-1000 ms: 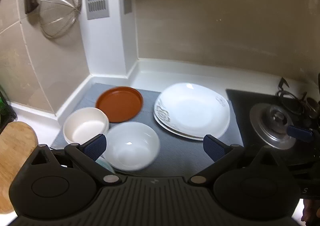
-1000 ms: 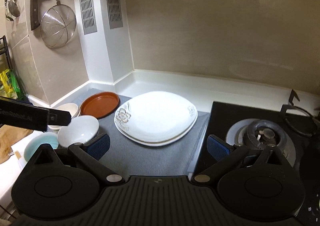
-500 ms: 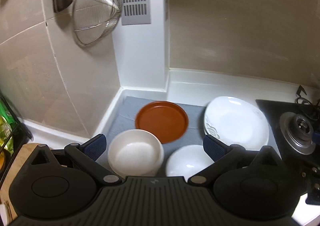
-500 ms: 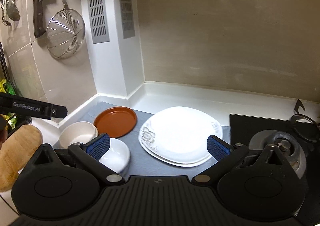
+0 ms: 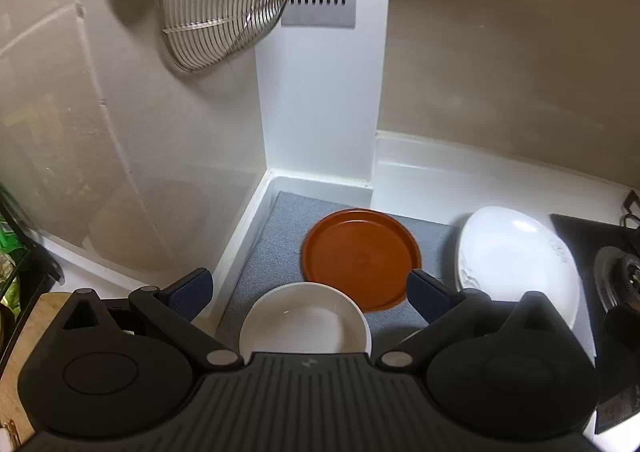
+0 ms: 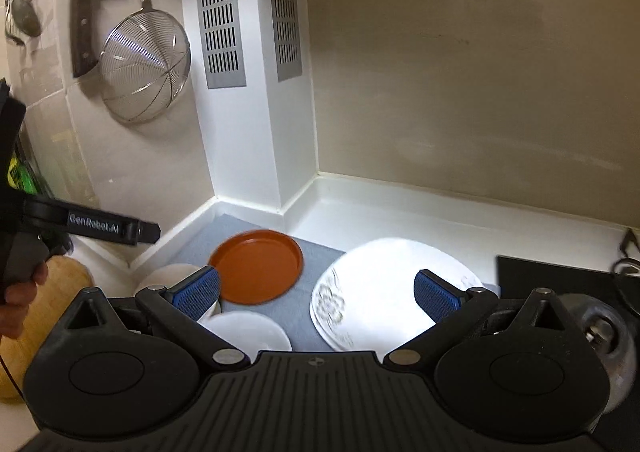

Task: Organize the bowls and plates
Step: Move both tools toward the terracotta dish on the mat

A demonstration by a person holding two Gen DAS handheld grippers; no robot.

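Observation:
On a grey mat in the counter corner lie a brown round plate, a cream bowl in front of it, a white bowl and stacked white plates with a floral print. My left gripper is open above the cream bowl, holding nothing. My right gripper is open too, hovering between the brown plate and the white plates. The left gripper's body shows at the left of the right wrist view, held by a hand.
A wire strainer and a cleaver hang on the tiled left wall. A gas hob with a burner lies to the right. A wooden board sits at the left. White ledge and beige walls close off the corner behind.
Both grippers swung left and toward the corner. The left view now centres on the cream bowl and brown plate; the white bowl has dropped behind the left gripper's body. Both stay open.

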